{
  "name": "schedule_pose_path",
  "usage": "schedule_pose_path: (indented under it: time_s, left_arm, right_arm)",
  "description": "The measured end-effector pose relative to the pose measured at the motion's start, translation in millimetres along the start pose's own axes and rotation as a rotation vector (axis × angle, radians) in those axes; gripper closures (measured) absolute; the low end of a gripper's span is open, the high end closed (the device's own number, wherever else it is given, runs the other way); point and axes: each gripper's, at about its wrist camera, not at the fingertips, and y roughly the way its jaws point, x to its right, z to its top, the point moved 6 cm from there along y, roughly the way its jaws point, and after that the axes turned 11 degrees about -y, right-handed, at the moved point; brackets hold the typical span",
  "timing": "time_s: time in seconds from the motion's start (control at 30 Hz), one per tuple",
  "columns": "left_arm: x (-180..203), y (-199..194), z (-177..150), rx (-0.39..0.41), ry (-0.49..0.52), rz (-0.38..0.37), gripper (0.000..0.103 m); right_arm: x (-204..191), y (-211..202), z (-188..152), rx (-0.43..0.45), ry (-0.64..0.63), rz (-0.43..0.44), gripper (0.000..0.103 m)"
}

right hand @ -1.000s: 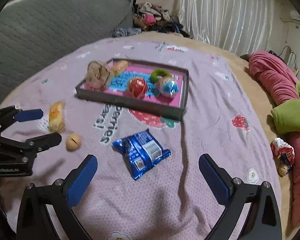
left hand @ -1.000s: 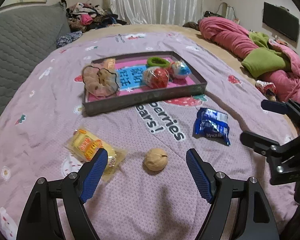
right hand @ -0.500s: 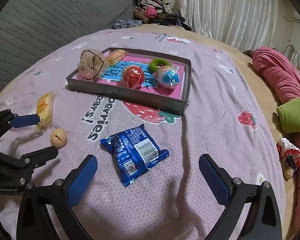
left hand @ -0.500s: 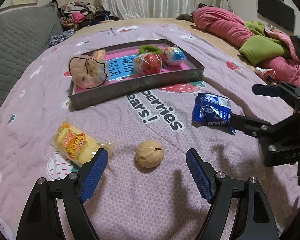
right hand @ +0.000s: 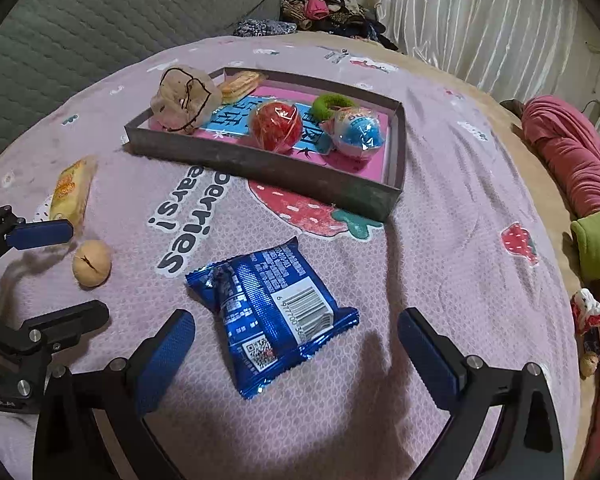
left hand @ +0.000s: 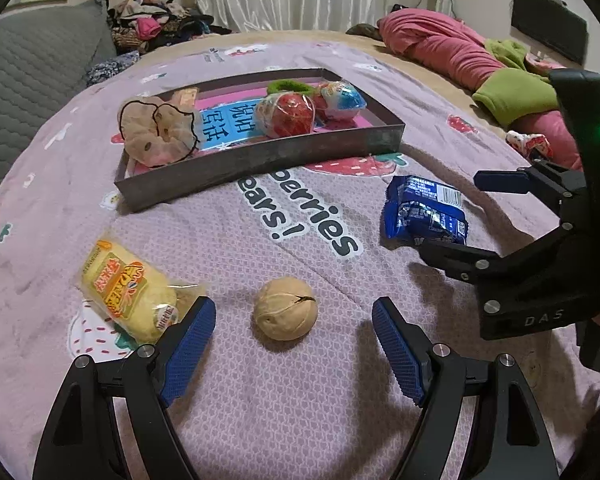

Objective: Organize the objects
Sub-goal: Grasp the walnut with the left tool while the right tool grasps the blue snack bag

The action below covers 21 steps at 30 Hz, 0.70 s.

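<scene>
A tan walnut [left hand: 286, 309] lies on the purple bedspread, just ahead of my open left gripper [left hand: 293, 320] and between the lines of its blue fingertips. A yellow snack pack [left hand: 129, 295] lies beside the left finger. My right gripper [right hand: 296, 330] stands open over a blue snack packet [right hand: 274, 312], whose near half lies between its fingers without touching them. In the left wrist view the right gripper [left hand: 460, 216] brackets the blue packet [left hand: 424, 211]. Farther back the dark tray [left hand: 260, 160] holds a beige scrunchie [left hand: 156, 132], a red ball [left hand: 286, 114], a blue-white ball [left hand: 340, 94] and a green hair tie [left hand: 288, 86].
Pink and green bedding [left hand: 496, 76] is heaped at the bed's right side, with a small wrapped toy [right hand: 592, 328] near it. A grey quilted headboard [right hand: 80, 12] and a pile of clothes [right hand: 324, 4] stand behind the tray. A wafer biscuit [right hand: 240, 84] rests in the tray's back corner.
Both grippers have sunk toward the bedspread. The walnut and the blue packet now look larger and closer between the fingers. Nothing was taken hold of.
</scene>
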Motion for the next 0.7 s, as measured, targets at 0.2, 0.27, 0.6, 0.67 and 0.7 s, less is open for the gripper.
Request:
schedule_pose_path:
  time_s: [0.2, 0.27, 0.6, 0.67, 0.7]
  left_arm:
    - [-3.6, 8.2, 1.4, -0.010, -0.029, -0.018, 0.022]
    - [-4.9, 10.0, 1.9, -0.011, -0.040, -0.028, 0.022]
    - [-4.4, 13.8, 2.1, -0.017, -0.047, -0.049, 0.026]
    - [-4.2, 14.1, 2.0, -0.019, -0.049, -0.055, 0.035]
    - [-4.0, 14.3, 1.9, -0.019, -0.052, -0.059, 0.042]
  right_arm:
    - [-0.8, 13.1, 1.2, -0.020, -0.010, 0.020, 0.001]
    - [-2.2, 14.9, 2.3, -0.019, -0.014, 0.027, 0.001]
    - [-4.0, 21.4, 5.0, -0.026, -0.017, 0.043, 0.001]
    - [-4.3, 21.4, 5.4, -0.022, -0.014, 0.043, 0.002]
    - [-4.9, 22.0, 5.5, -0.022, -0.010, 0.051, 0.006]
